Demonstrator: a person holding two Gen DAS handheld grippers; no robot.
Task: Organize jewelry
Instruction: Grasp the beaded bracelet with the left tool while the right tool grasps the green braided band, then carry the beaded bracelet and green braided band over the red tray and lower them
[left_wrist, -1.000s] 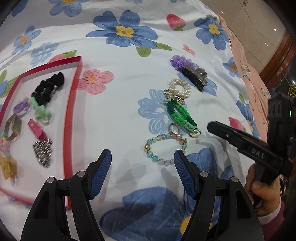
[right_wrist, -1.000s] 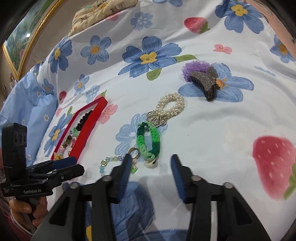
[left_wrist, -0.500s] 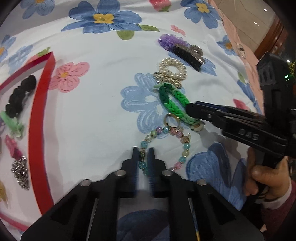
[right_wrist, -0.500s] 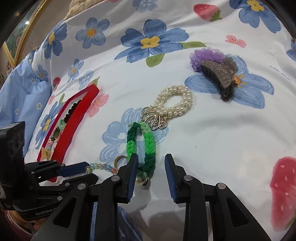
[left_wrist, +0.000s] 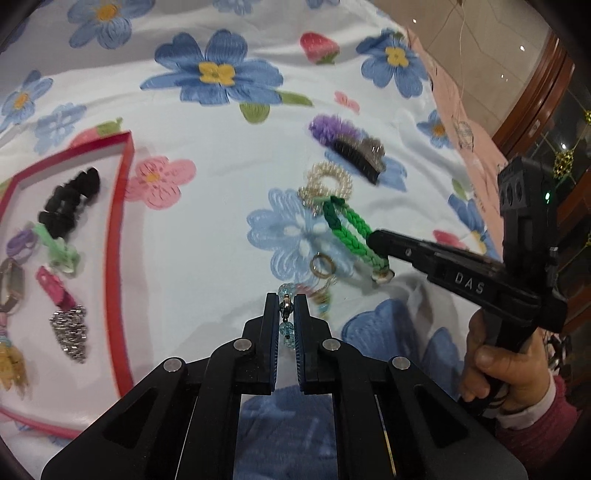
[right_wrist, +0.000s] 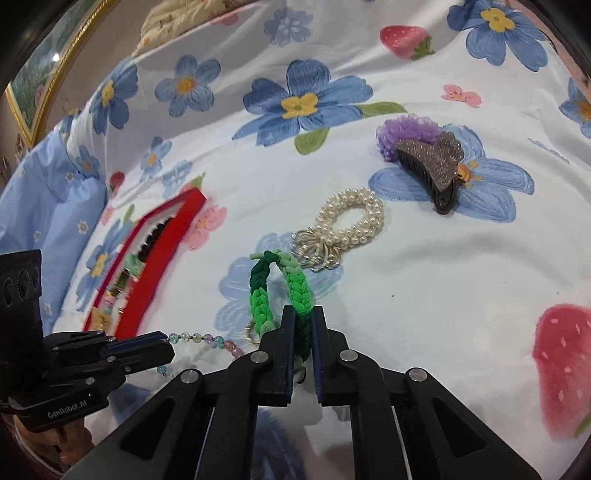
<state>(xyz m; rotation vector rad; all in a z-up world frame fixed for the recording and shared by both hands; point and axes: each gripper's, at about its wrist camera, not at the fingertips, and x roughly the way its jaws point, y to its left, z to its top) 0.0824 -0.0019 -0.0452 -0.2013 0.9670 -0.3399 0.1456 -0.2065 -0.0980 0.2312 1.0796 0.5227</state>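
Observation:
A pastel bead bracelet (left_wrist: 286, 290) hangs from my left gripper (left_wrist: 286, 299), which is shut on it; its beads (right_wrist: 195, 336) trail from that gripper's tip (right_wrist: 162, 341) toward the bedspread. My right gripper (right_wrist: 303, 312) is closing its jaws on a green braided bracelet (right_wrist: 260, 295), and the pads press one strand. From the left wrist view the same braid (left_wrist: 349, 225) runs into the right gripper's tip (left_wrist: 373, 236). A red-rimmed tray (left_wrist: 118, 229) lies at the left with several pieces in it, among them a black scrunchie (left_wrist: 70, 206).
On the flowered bedspread lie a pearl bracelet (right_wrist: 354, 221), a glittery hair claw (right_wrist: 432, 166) on a purple scrunchie (right_wrist: 402, 129), and a gold ring (left_wrist: 322, 265). A hand (left_wrist: 495, 365) holds the right gripper. The bed's edge and a wooden cabinet are at far right.
My left gripper closed on the bead bracelet and lifted it slightly. My right gripper moved onto the green braid and narrowed until its pads gripped it.

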